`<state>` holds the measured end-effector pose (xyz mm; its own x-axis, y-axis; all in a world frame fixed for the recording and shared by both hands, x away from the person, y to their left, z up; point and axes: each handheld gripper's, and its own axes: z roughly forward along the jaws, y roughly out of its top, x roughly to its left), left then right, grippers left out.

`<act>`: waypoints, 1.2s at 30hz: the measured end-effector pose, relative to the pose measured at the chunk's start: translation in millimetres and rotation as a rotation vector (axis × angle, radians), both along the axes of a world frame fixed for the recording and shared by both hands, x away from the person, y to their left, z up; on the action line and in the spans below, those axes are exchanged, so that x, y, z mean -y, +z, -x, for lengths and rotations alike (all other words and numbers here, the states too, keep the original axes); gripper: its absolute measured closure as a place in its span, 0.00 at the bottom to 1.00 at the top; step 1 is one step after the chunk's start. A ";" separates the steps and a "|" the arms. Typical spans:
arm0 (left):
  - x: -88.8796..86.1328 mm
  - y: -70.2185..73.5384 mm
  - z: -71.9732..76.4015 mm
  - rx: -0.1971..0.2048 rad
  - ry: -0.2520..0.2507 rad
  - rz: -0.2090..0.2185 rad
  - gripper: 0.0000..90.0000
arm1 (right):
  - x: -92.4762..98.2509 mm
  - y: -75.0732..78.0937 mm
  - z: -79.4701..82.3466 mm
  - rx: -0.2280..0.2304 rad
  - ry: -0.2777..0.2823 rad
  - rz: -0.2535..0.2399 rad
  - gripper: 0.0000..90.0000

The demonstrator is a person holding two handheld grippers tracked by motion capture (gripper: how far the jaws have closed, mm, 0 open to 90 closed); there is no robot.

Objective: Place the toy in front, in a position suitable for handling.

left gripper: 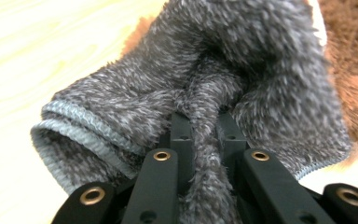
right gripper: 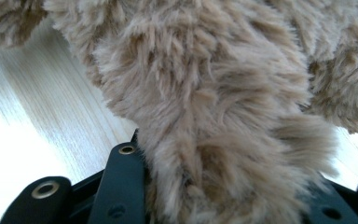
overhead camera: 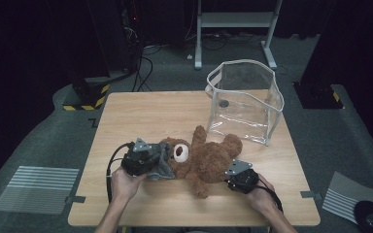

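Two tools gripped: your left tool [overhead camera: 161, 164] pinched the sock [left gripper: 205, 88], right tool [overhead camera: 229, 178] pinched the bear [overhead camera: 209, 158]; next, pull the sock off gently.

High view: above my side, facing forward and down over the whole table [overhead camera: 126, 116].
Left gripper view: along my jaws, pressed close to the grey sock [left gripper: 242, 70].
Right gripper view: equally close, on the teddy bear [right gripper: 205, 93] (shared with high view).

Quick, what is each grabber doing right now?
Left gripper: shut on the grey fuzzy cloth.
Right gripper: gripping the teddy bear.
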<state>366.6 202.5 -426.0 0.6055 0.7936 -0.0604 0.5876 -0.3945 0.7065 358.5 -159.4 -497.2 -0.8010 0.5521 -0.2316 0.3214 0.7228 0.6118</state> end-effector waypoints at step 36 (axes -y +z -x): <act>19.5 4.1 -49.9 -0.046 -0.061 0.012 0.90 | 1.6 -2.9 1.6 0.004 0.013 0.016 0.72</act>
